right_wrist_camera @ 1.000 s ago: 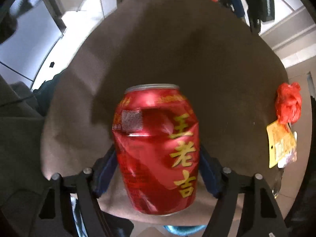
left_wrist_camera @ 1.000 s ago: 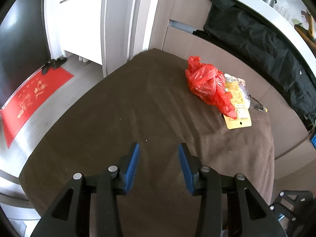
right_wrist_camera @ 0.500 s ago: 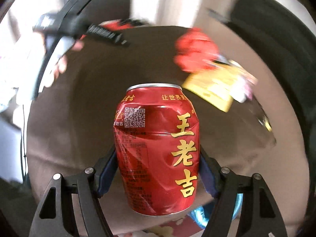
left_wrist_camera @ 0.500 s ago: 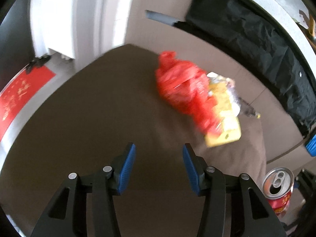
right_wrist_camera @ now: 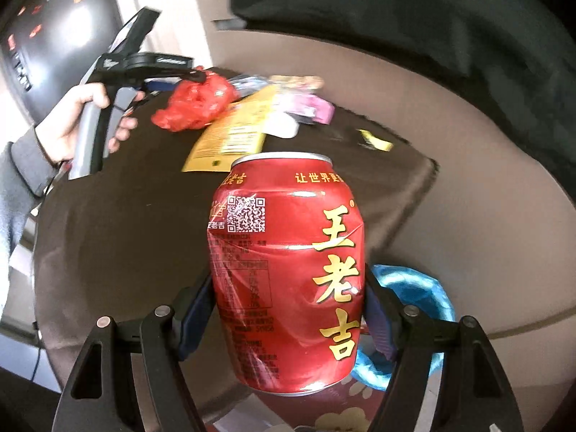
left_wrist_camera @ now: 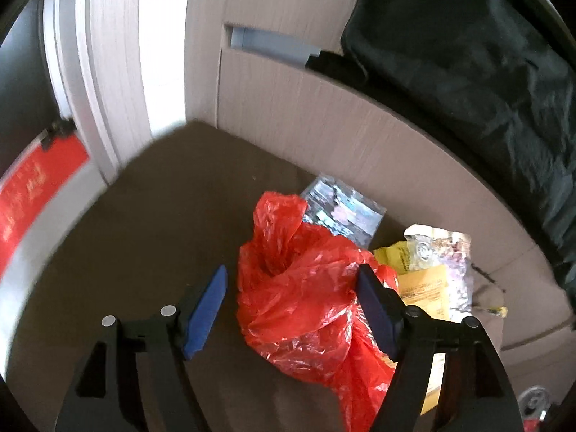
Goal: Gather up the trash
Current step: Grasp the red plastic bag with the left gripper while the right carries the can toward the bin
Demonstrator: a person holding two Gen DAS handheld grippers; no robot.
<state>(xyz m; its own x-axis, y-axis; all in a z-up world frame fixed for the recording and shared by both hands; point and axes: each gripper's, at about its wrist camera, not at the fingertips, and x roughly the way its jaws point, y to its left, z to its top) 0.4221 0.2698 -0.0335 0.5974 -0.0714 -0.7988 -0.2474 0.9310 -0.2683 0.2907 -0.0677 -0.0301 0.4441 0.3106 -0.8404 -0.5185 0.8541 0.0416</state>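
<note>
My left gripper (left_wrist_camera: 291, 306) is open, its blue pads on either side of a crumpled red plastic bag (left_wrist_camera: 306, 302) that lies on the brown table (left_wrist_camera: 144, 234). Behind the bag lie a yellow card (left_wrist_camera: 424, 288), a clear wrapper (left_wrist_camera: 342, 212) and a printed packet (left_wrist_camera: 442, 248). My right gripper (right_wrist_camera: 288, 309) is shut on a dented red drink can (right_wrist_camera: 291, 270), held upright above the table's near edge. The right wrist view also shows the red bag (right_wrist_camera: 196, 102), the yellow card (right_wrist_camera: 230, 136) and the left gripper (right_wrist_camera: 144, 68) over the bag.
A black cloth (left_wrist_camera: 486, 54) hangs over the beige cabinet front (left_wrist_camera: 324, 115) behind the table. A blue-lined bin (right_wrist_camera: 414, 295) sits low, just behind the can. A red mat (left_wrist_camera: 32, 194) lies on the floor at left. A small yellow scrap (right_wrist_camera: 374, 142) lies near the table's far corner.
My left gripper moved forward and right, and now straddles the red bag with wider jaws. My right gripper swung round with the can to face the trash pile.
</note>
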